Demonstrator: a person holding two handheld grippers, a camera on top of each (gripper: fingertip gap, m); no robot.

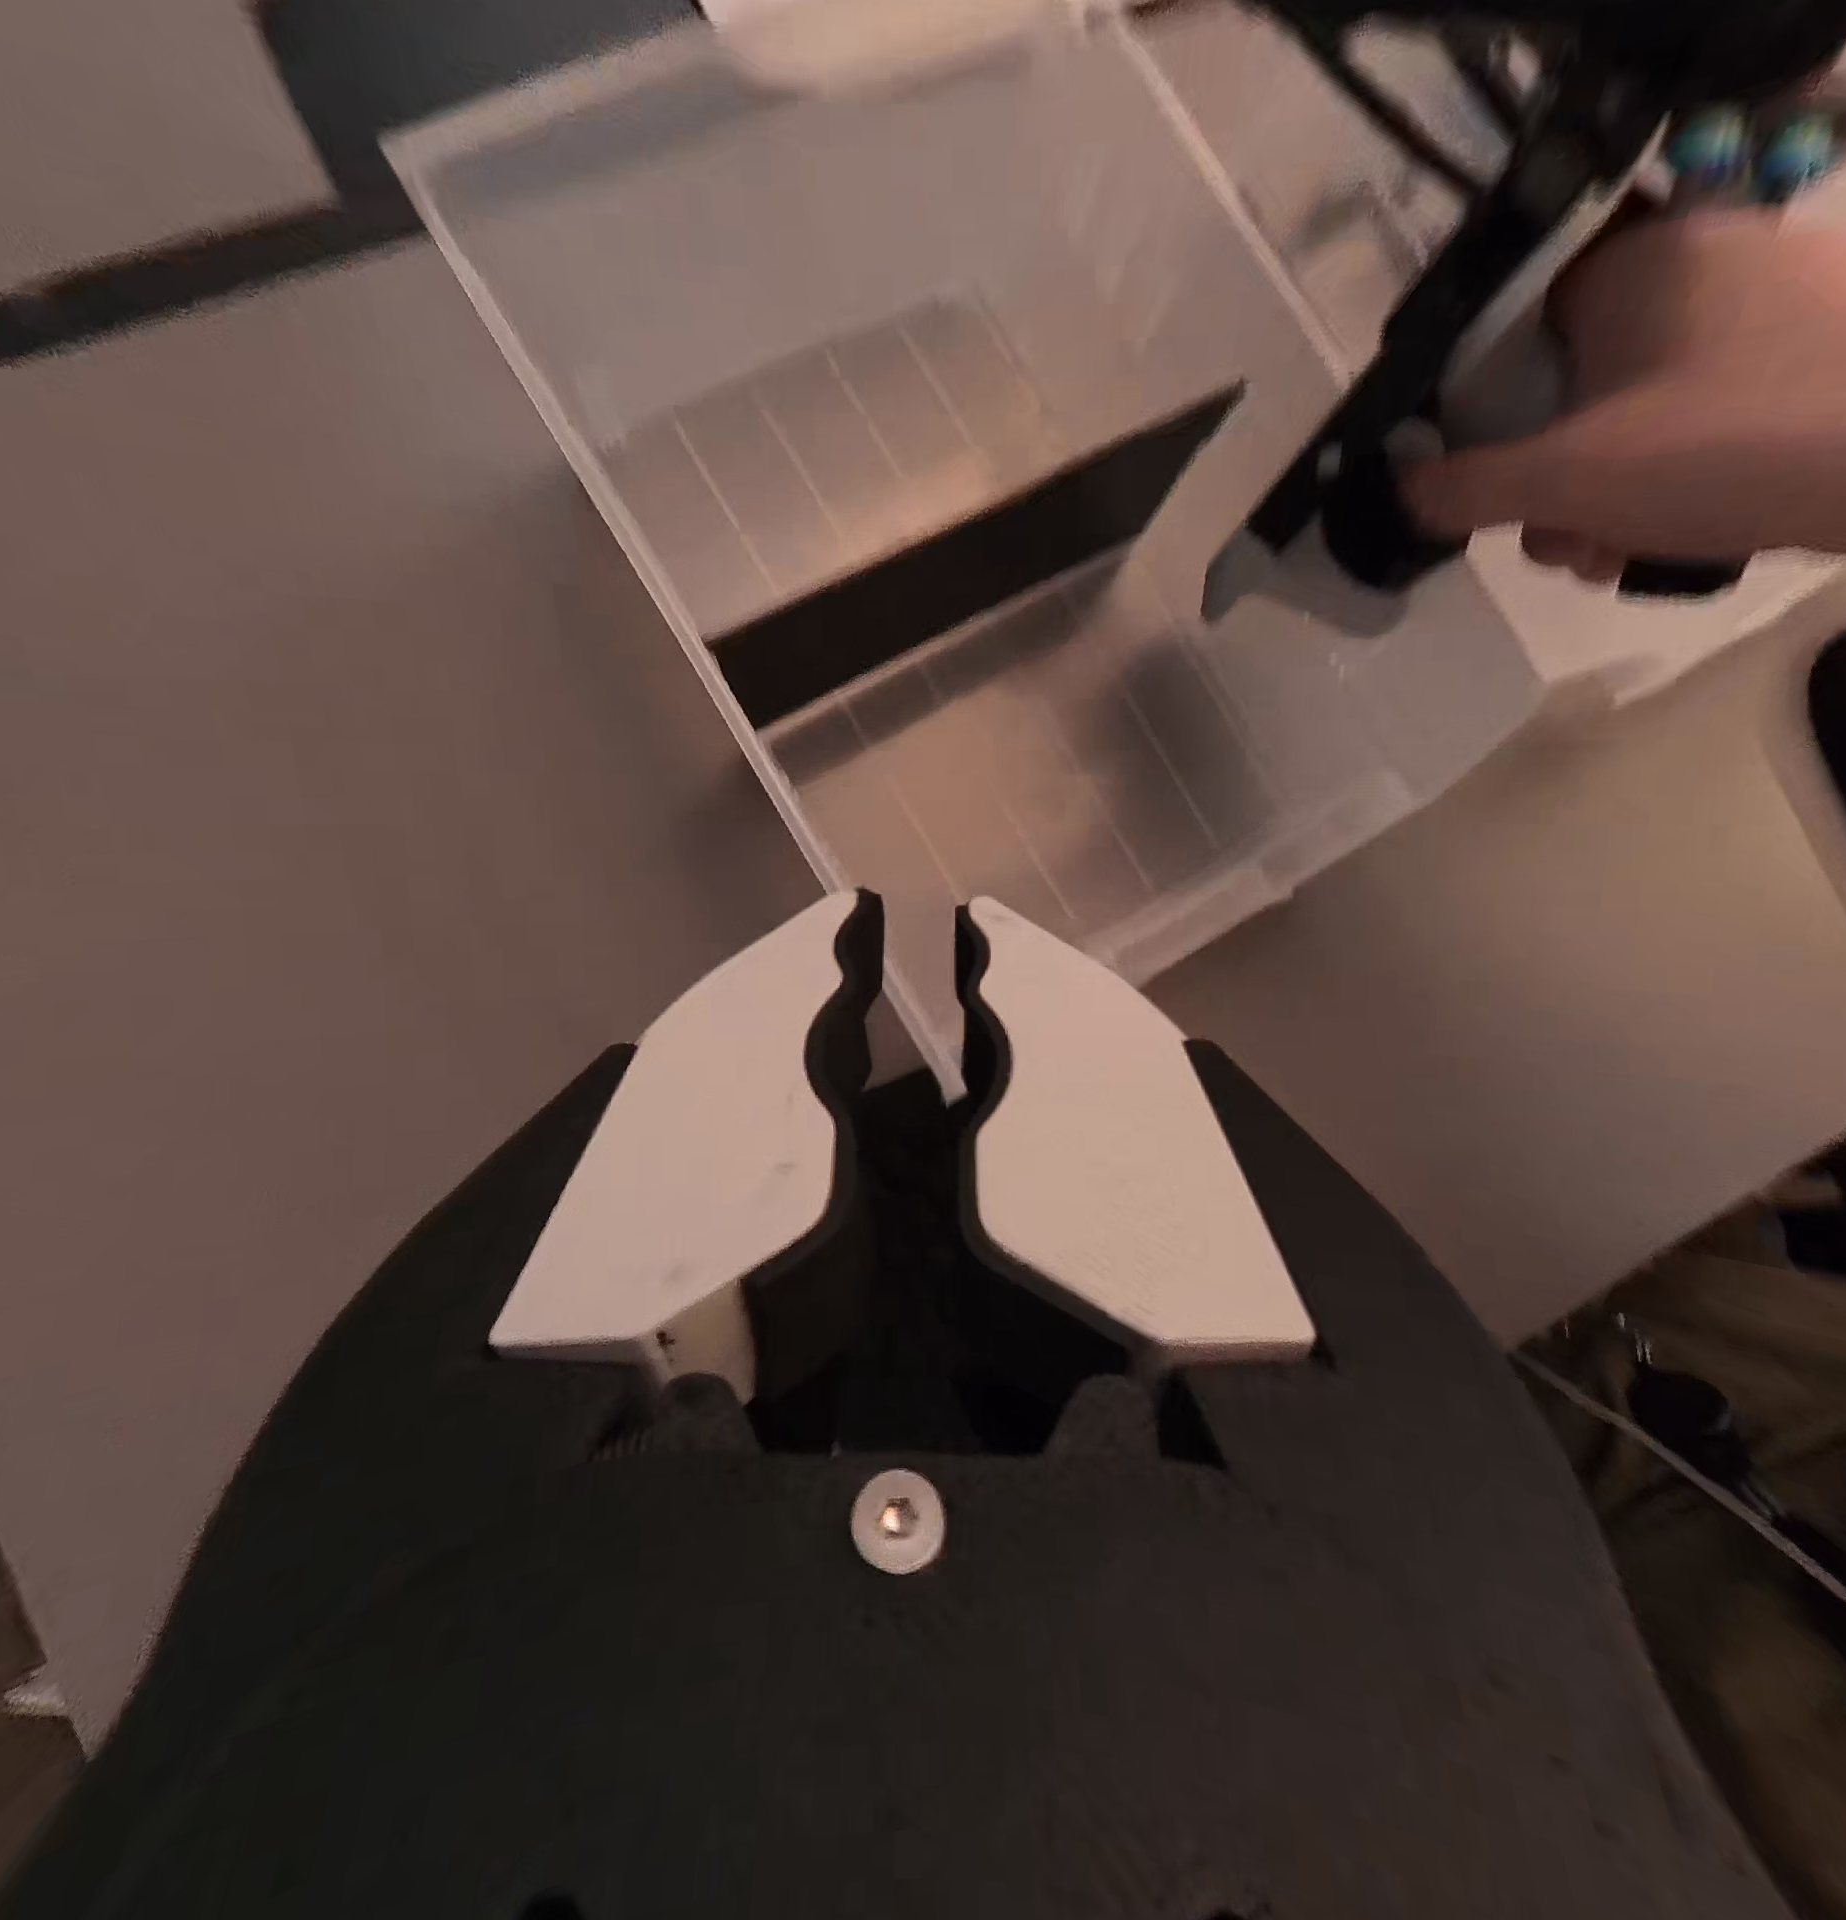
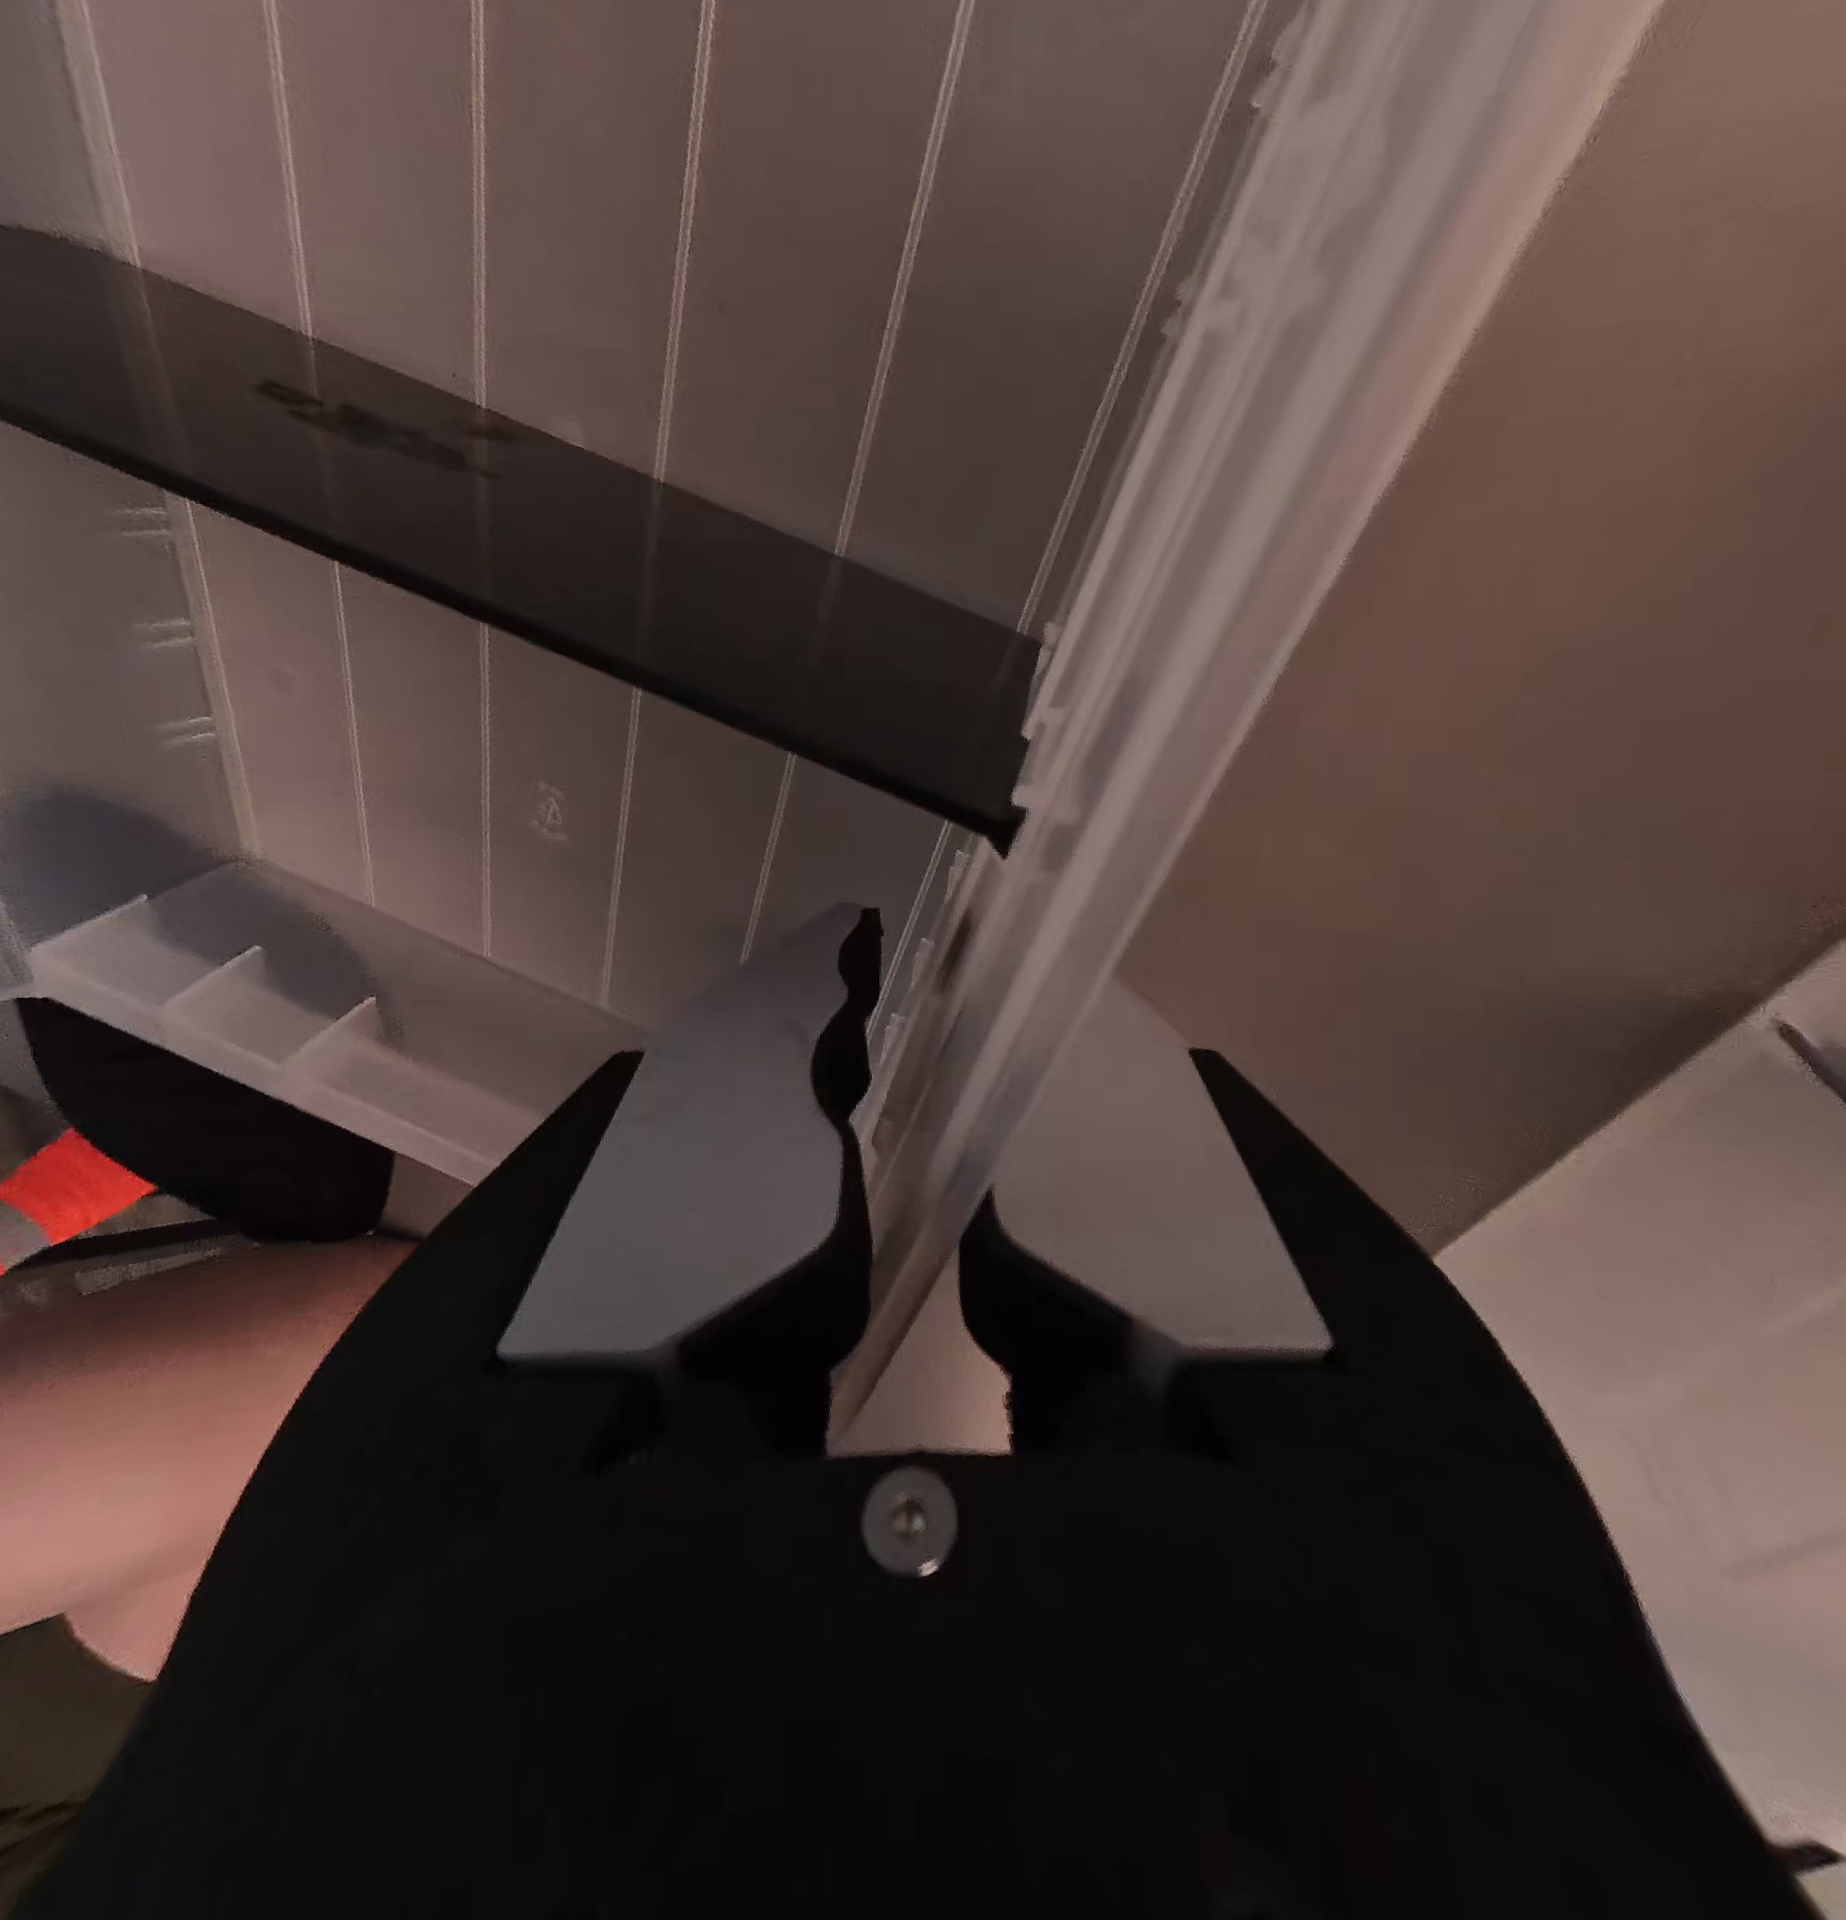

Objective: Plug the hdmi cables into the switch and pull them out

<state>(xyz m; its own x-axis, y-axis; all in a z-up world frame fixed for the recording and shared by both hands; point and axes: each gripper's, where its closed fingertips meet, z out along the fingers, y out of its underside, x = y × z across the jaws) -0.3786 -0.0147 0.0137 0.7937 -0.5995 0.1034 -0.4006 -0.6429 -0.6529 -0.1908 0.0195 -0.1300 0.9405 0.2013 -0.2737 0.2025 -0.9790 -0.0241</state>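
Observation:
A clear plastic bin [image 1: 1002, 436] fills the middle of the left wrist view, tilted over the white table [image 1: 223, 727]. My left gripper [image 1: 919, 925] is shut on the near edge of the bin's side wall. My right gripper [image 1: 1303, 561], held by a hand [image 1: 1646, 457], shows in the same view at the bin's far right wall. In the right wrist view my right gripper [image 2: 960, 1039] is shut on the bin's rim [image 2: 1127, 675], which hides its right fingertip. The bin's ribbed floor [image 2: 586, 208] lies ahead. No HDMI cable or switch shows in either view.
A black strip [image 1: 981, 540] shows through the bin's floor, also in the right wrist view [image 2: 586, 540]. Another black strip [image 1: 150, 281] lies on the table at far left. A person's arm [image 2: 119, 1455] and an orange and grey item [image 2: 46, 1195] are at lower left.

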